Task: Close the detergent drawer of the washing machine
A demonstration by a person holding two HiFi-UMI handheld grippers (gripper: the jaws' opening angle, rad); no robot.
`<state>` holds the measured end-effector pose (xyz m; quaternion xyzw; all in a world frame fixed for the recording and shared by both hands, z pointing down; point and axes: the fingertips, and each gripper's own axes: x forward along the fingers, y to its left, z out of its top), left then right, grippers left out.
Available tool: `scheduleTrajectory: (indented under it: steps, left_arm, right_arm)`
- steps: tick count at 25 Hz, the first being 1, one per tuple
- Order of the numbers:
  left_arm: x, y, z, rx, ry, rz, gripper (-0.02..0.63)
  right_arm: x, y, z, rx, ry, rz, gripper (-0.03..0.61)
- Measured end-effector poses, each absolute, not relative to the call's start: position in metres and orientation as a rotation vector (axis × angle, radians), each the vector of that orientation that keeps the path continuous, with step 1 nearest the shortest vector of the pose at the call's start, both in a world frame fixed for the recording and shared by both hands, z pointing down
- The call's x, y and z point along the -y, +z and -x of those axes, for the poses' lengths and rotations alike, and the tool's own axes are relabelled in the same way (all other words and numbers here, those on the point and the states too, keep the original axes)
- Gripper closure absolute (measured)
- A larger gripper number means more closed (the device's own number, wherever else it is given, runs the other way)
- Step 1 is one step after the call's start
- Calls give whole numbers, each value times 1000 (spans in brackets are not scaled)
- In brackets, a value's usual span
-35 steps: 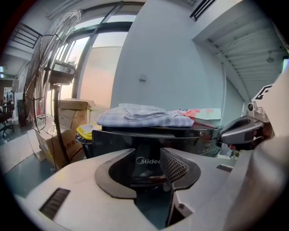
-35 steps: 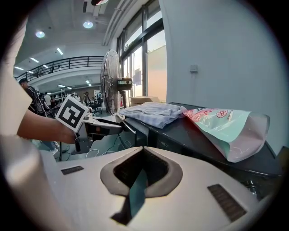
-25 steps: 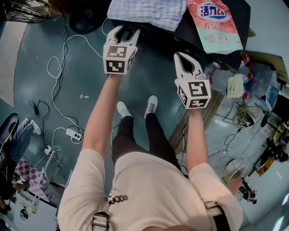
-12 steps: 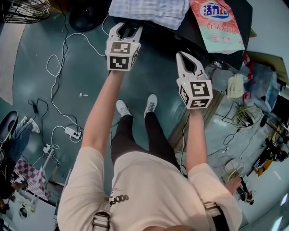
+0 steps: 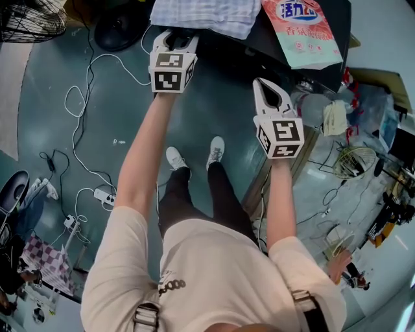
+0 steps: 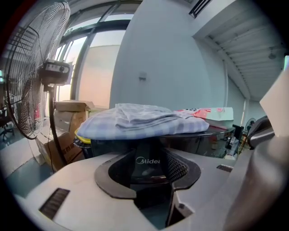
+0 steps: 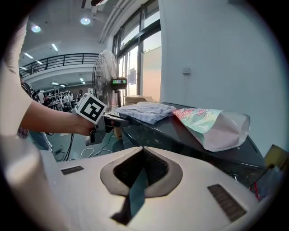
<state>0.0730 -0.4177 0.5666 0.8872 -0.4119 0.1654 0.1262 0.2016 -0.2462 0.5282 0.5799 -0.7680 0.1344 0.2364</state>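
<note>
The washing machine front (image 6: 146, 161) blocks my left gripper (image 5: 176, 40), with the folded cloth (image 5: 201, 13) overhanging. Open floor (image 5: 220, 107) lies beside my right gripper (image 5: 263, 84).

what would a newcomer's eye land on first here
First the left gripper, up at the dark washing machine, fingers apart with the machine's front between them, while the right gripper hangs short of it, shut and empty. On top of the machine lie a folded checked cloth and a pink detergent bag.
</note>
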Motion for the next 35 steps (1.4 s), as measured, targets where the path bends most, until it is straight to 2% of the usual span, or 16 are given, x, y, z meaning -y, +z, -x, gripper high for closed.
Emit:
scheduleTrajectory:
  steps: [15, 23, 26, 35]
  left_arm:
    - [355, 531, -59, 1104, 474, -2673, 431]
    - [309, 483, -18, 1194, 500, -2730, 577]
    - [294, 466, -4, 1216, 509, -2742, 595]
    - [247, 391, 36, 1276, 500, -2776, 597]
  right_arm:
    - [195, 477, -196, 2097, 285, -1649, 583]
    - [172, 443, -185, 2134, 239, -1640, 583]
    - [171, 428, -180, 2157, 203, -1617, 583]
    - [172, 356, -155, 2251, 48, -1552, 583]
